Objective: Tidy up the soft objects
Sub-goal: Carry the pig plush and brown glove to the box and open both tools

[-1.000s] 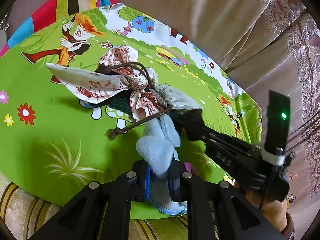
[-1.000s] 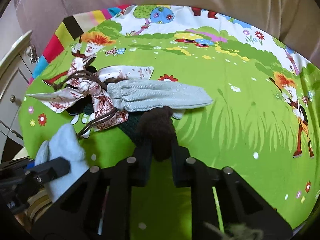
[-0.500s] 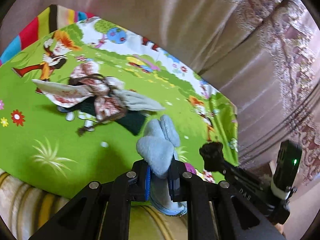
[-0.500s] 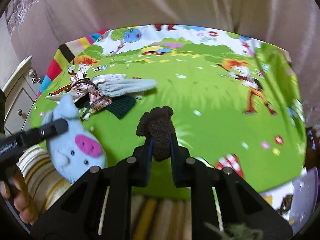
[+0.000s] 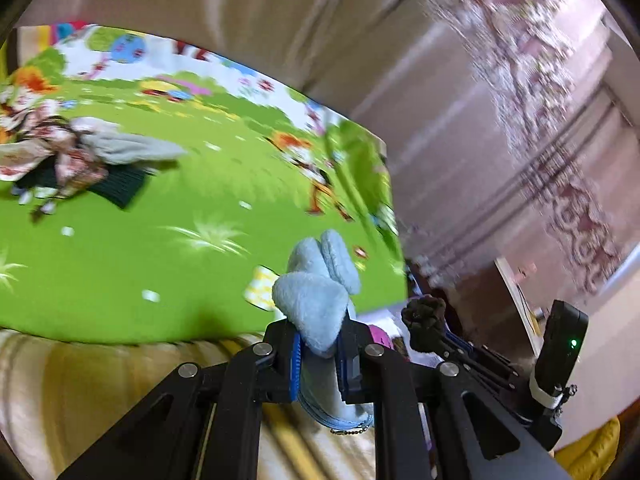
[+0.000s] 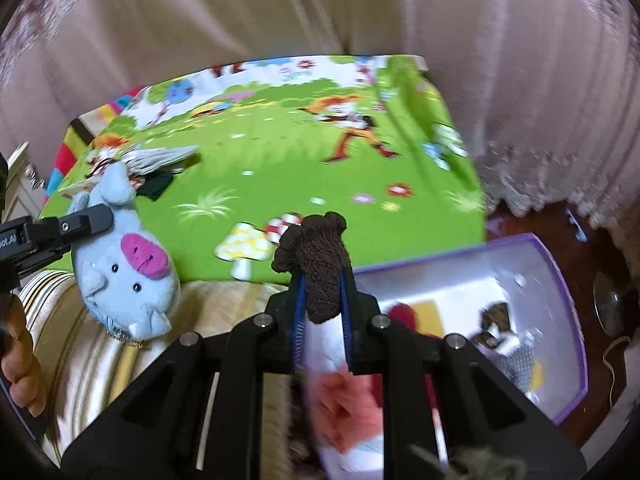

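Note:
My left gripper (image 5: 320, 350) is shut on a light blue plush pig (image 5: 318, 300), held in the air off the bed's front edge; the pig's face shows in the right wrist view (image 6: 128, 272). My right gripper (image 6: 322, 300) is shut on a dark brown knitted piece (image 6: 316, 264), also seen in the left wrist view (image 5: 426, 322). It hangs above a purple-rimmed white box (image 6: 560, 280) on the floor. A pile of soft cloths (image 5: 80, 156) with a grey sock lies on the green cartoon bedspread (image 5: 160, 260).
The box holds red, yellow and dark items (image 6: 404, 316). A striped mattress edge (image 6: 100, 344) runs below the bedspread. Beige curtains (image 6: 280, 12) hang behind the bed. A cabinet (image 6: 20, 176) stands at the left. Dark wooden floor (image 6: 592, 248) surrounds the box.
Both grippers have pulled back from the pile and swung right, past the bed's front edge, each carrying its item. The purple box has come into the right wrist view.

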